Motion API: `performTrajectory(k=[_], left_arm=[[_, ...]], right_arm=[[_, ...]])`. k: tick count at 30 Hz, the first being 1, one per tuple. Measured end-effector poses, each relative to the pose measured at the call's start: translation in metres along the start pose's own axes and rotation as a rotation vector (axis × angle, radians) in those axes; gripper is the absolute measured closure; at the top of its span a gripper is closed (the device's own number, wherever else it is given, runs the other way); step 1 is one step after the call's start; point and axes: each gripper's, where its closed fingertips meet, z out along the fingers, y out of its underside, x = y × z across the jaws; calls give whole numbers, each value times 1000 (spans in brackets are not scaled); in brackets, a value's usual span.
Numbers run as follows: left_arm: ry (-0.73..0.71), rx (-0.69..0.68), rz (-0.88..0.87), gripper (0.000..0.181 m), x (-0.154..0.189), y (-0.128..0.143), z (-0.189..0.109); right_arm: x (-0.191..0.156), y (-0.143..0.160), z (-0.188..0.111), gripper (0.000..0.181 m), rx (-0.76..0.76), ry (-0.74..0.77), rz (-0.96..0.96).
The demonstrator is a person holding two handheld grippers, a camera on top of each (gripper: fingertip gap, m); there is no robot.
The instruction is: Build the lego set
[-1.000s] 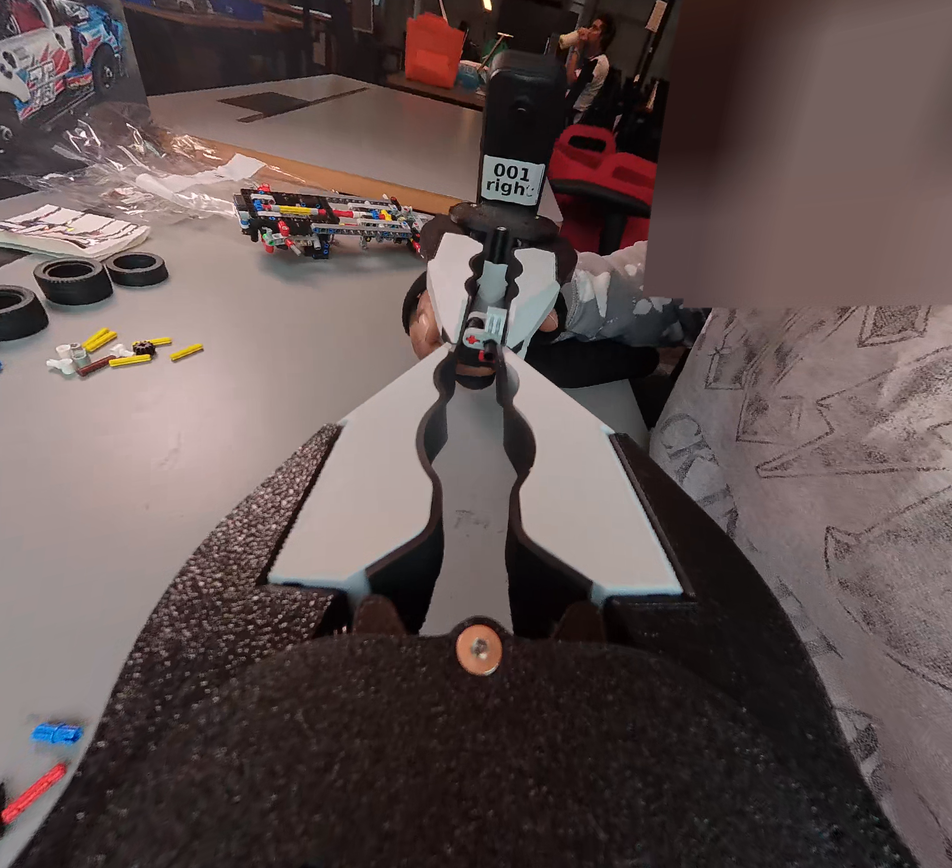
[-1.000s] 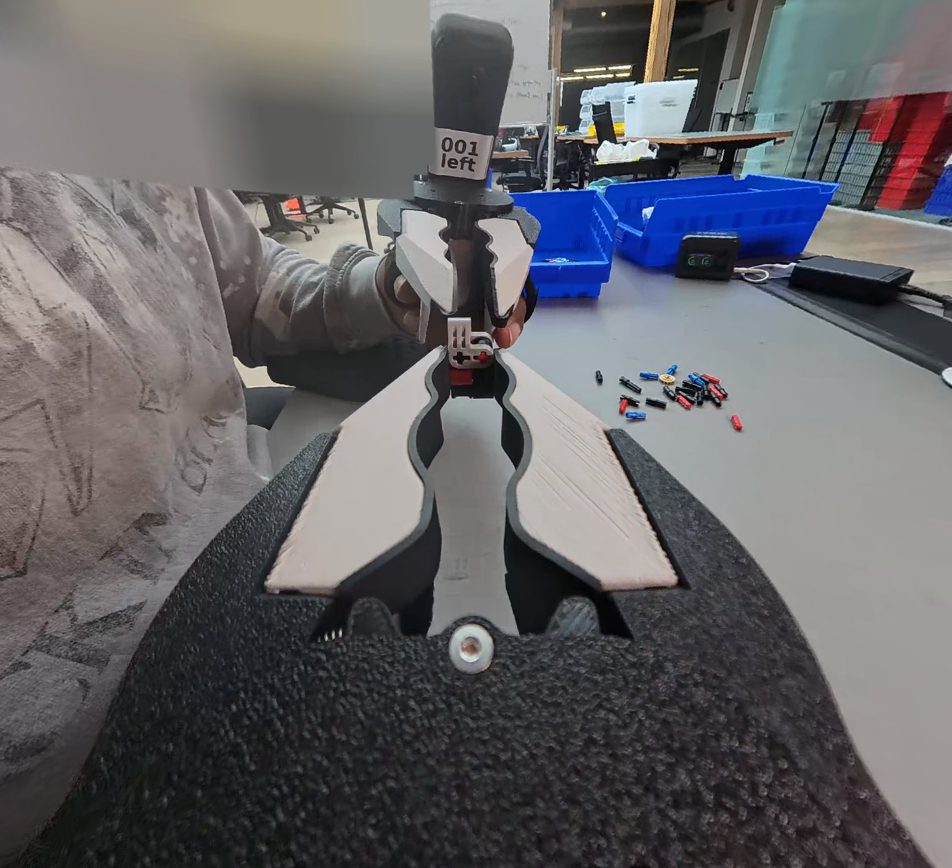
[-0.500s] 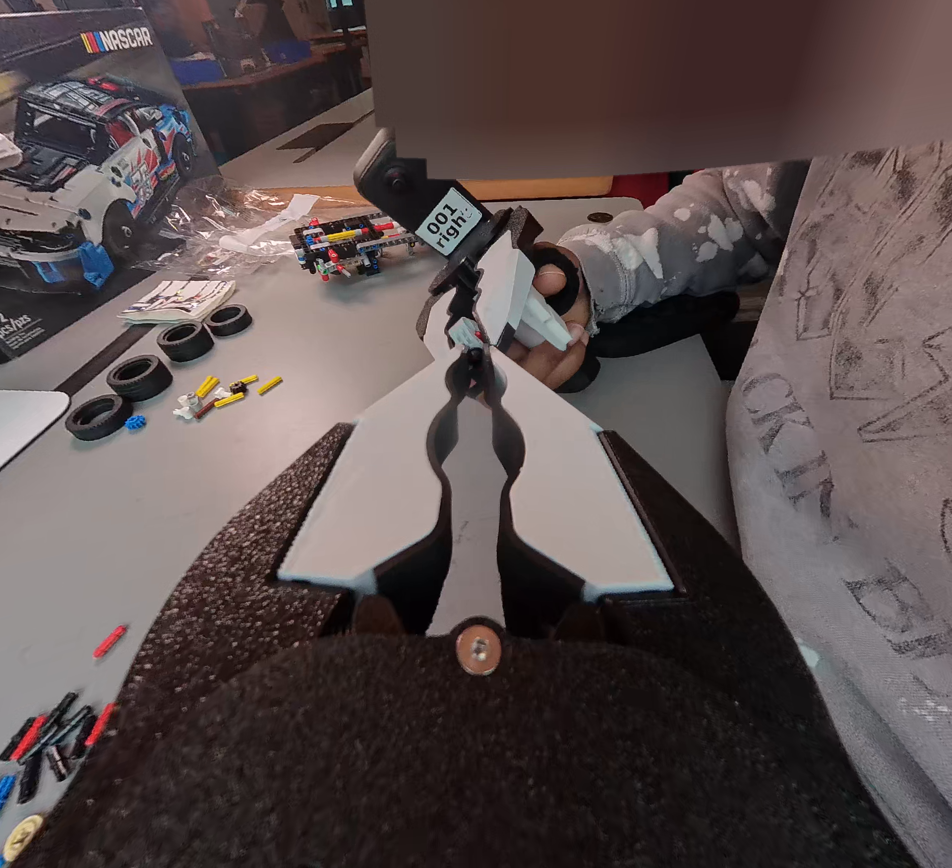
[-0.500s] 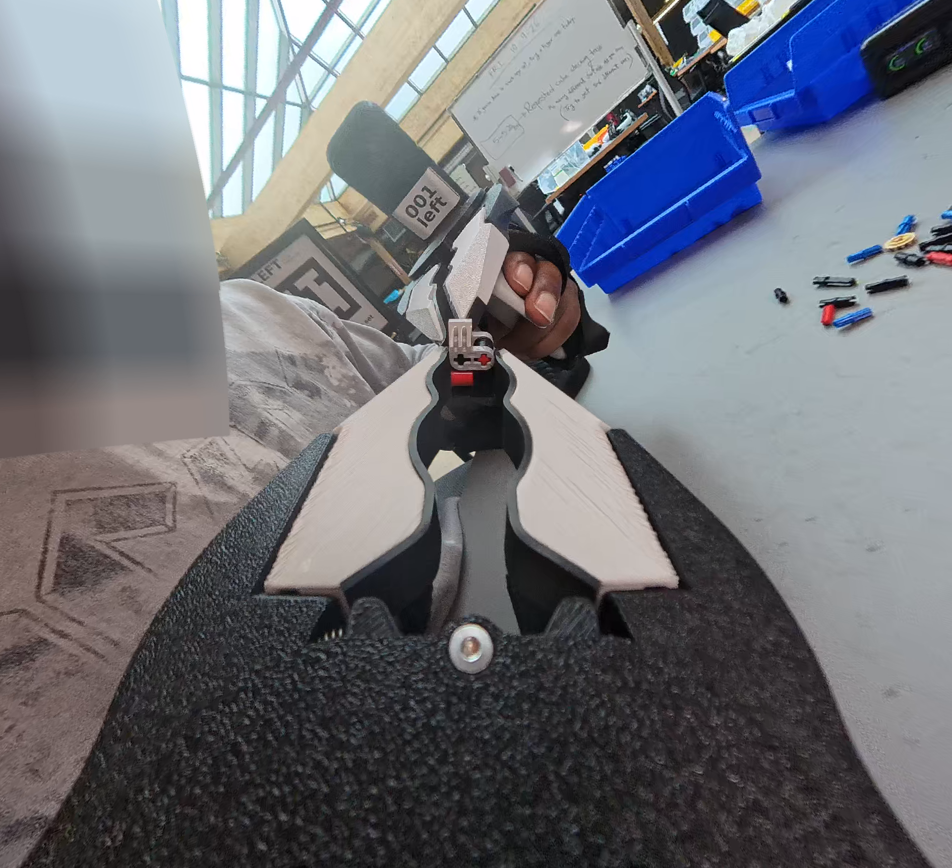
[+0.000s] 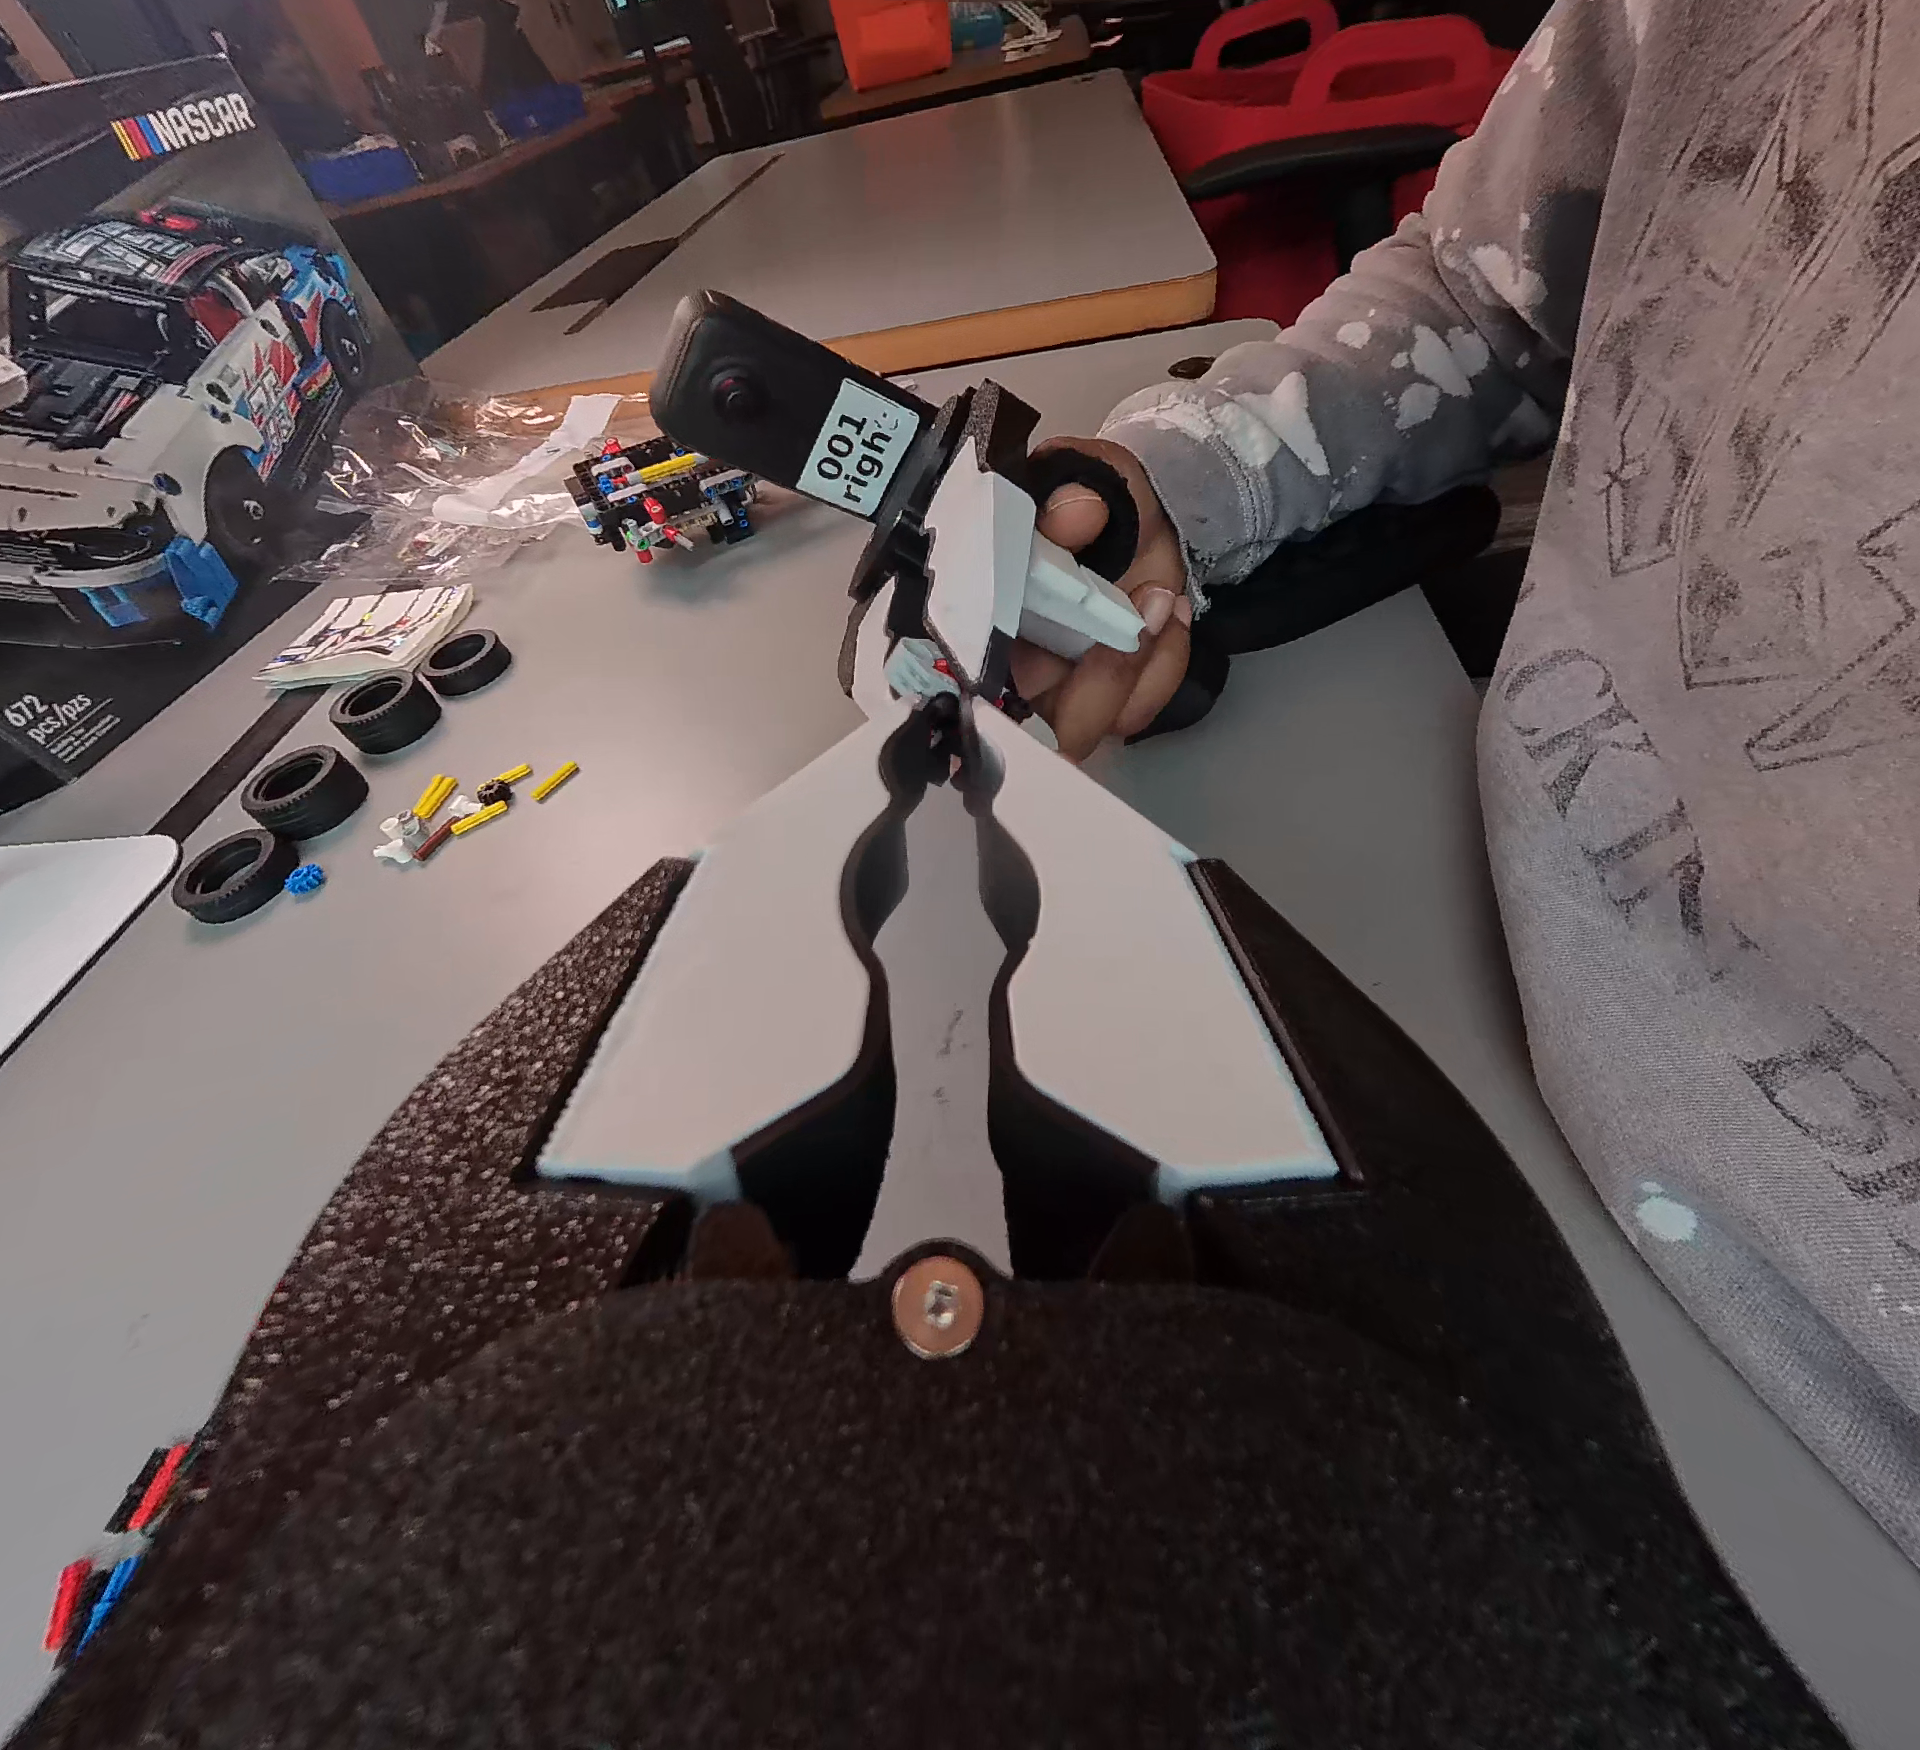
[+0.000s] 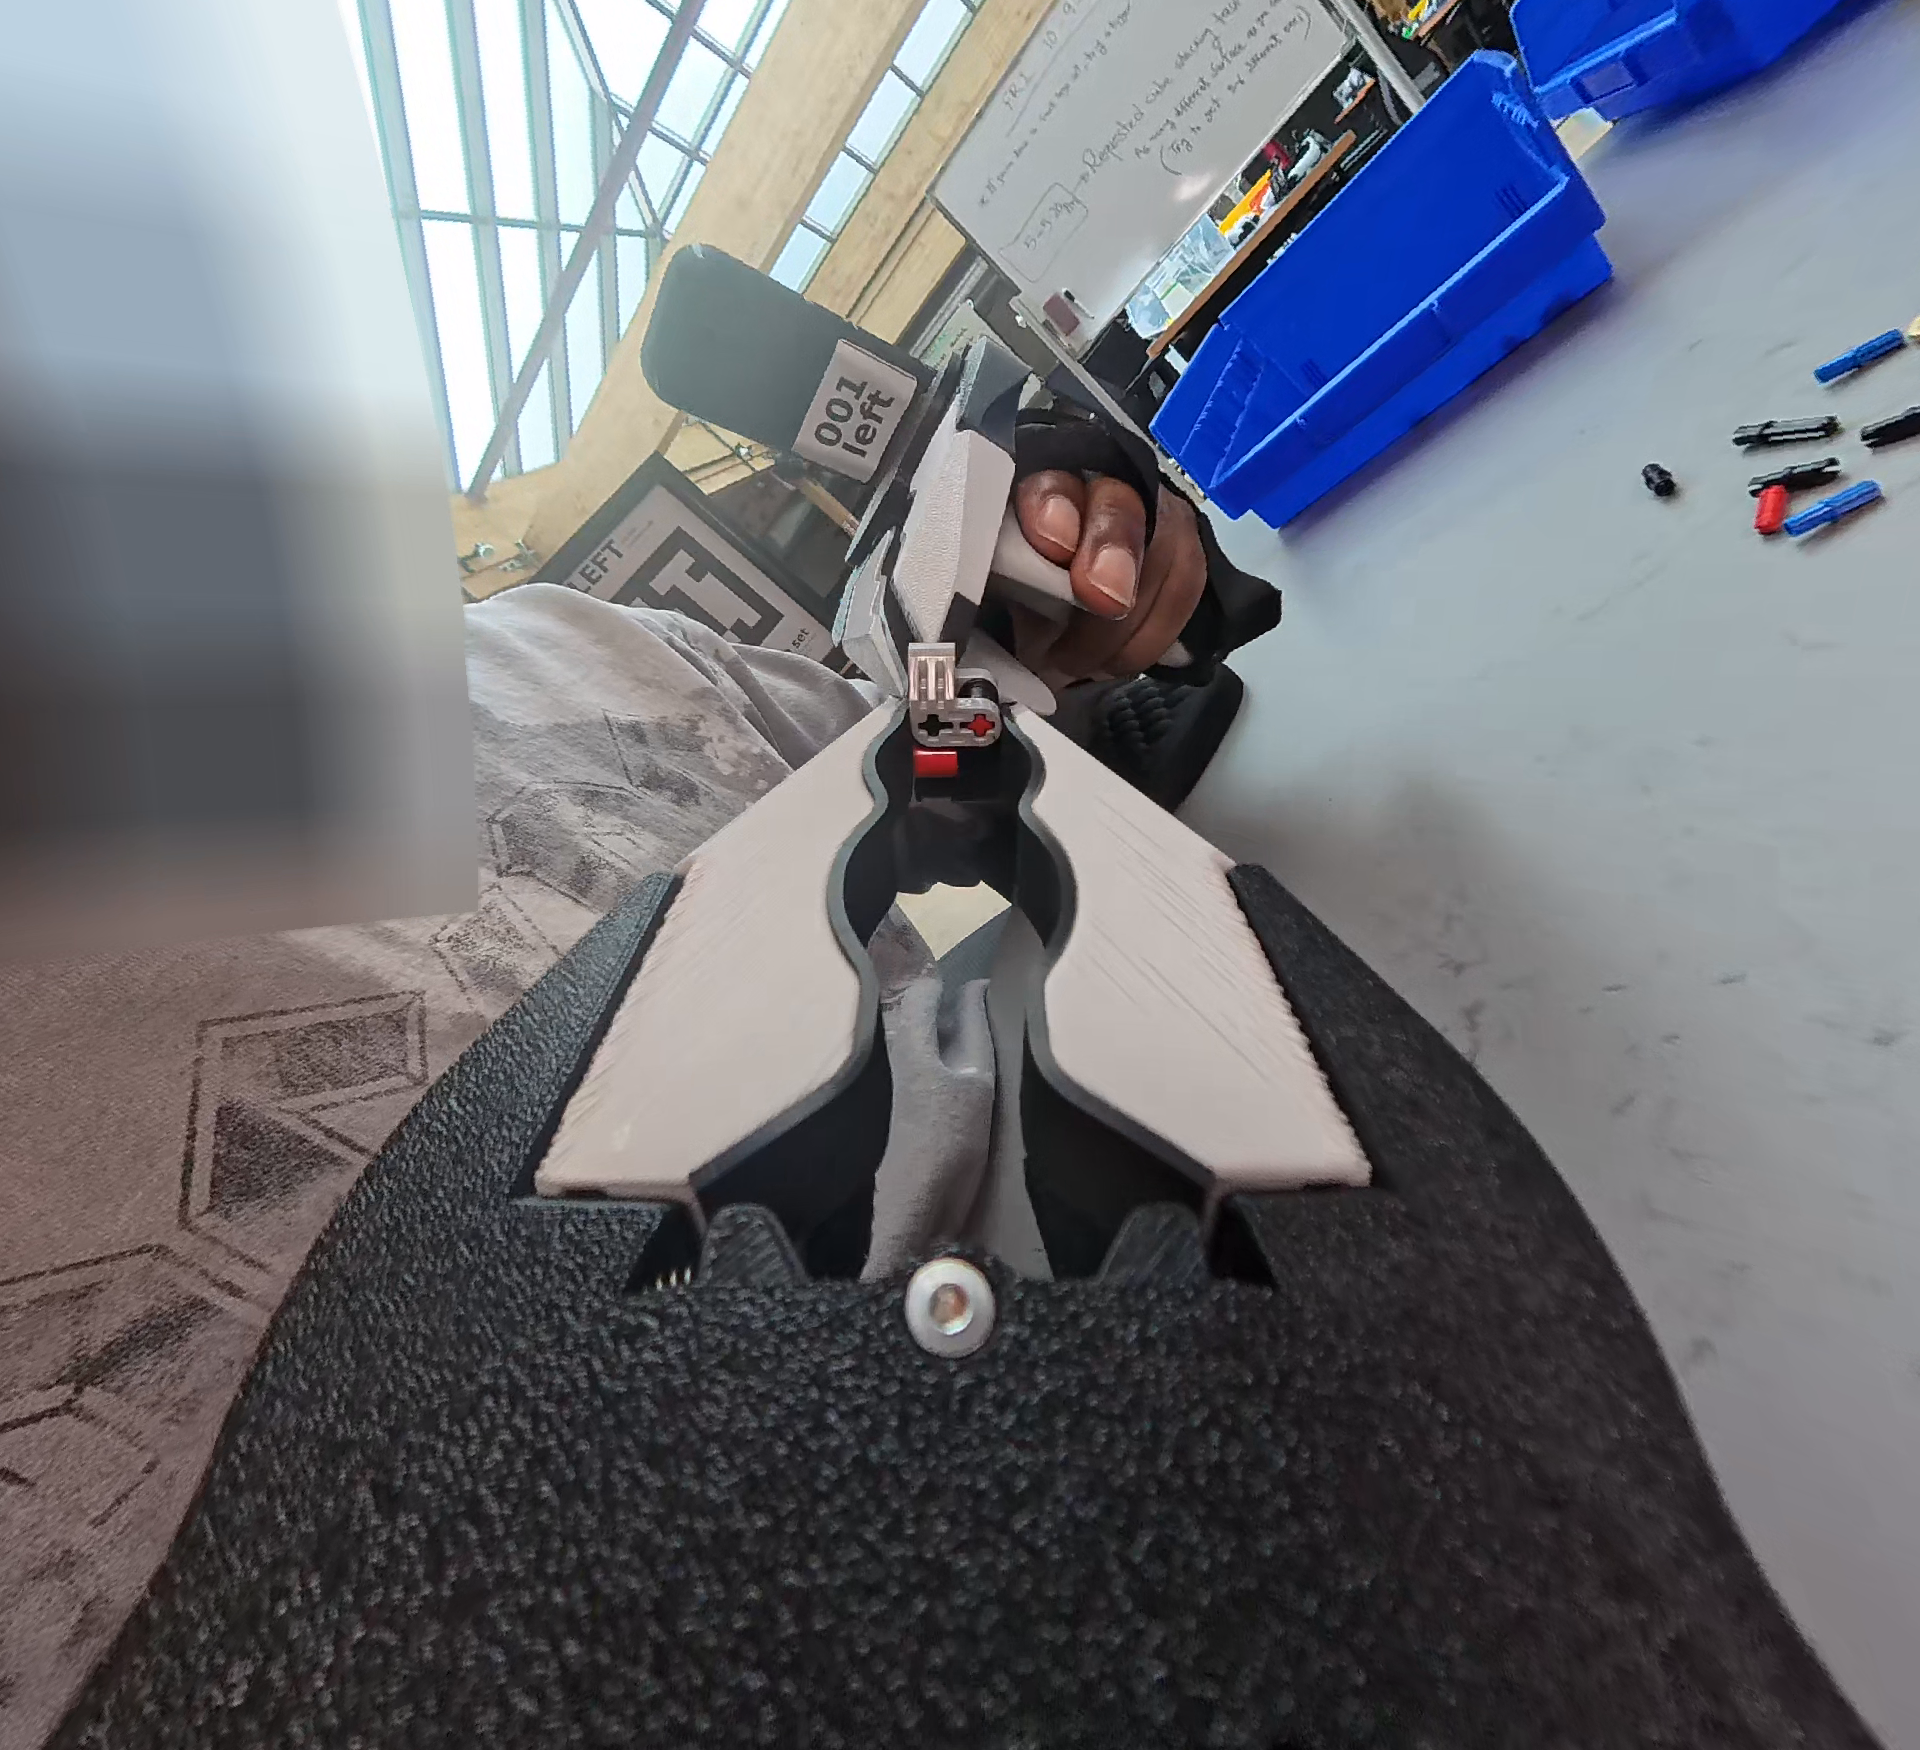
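The small plastic lego connector (image 6: 951,713) is light grey with red and black pins. Four rubber tyres (image 5: 303,791) are black, loose axle pegs (image 5: 449,798) yellow, stacked storage bins (image 6: 1392,298) bright blue, the person's printed sweatshirt (image 5: 1714,557) mottled grey.

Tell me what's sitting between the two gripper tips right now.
A small grey Lego piece with red pins sits between the right gripper and left gripper, both pinching it tip to tip. The right wrist view shows it best.

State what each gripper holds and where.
Both grip one small grey Lego assembly in mid-air: the right gripper clamps its lower end, the left gripper its opposite end; exact contact is unclear.
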Motion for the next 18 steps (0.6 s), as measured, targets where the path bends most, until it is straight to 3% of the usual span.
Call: performTrajectory(k=[6,11,18], left_arm=[[-8,-28,38,176,1,4,0],[16,36,-60,177,-1,2,-4],[20,42,-92,177,-2,5,-1]], right_arm=[[0,3,1,166,-8,5,18],[-11,2,3,143,-20,-4,-71],[-5,1,3,148,-9,31,-52]])
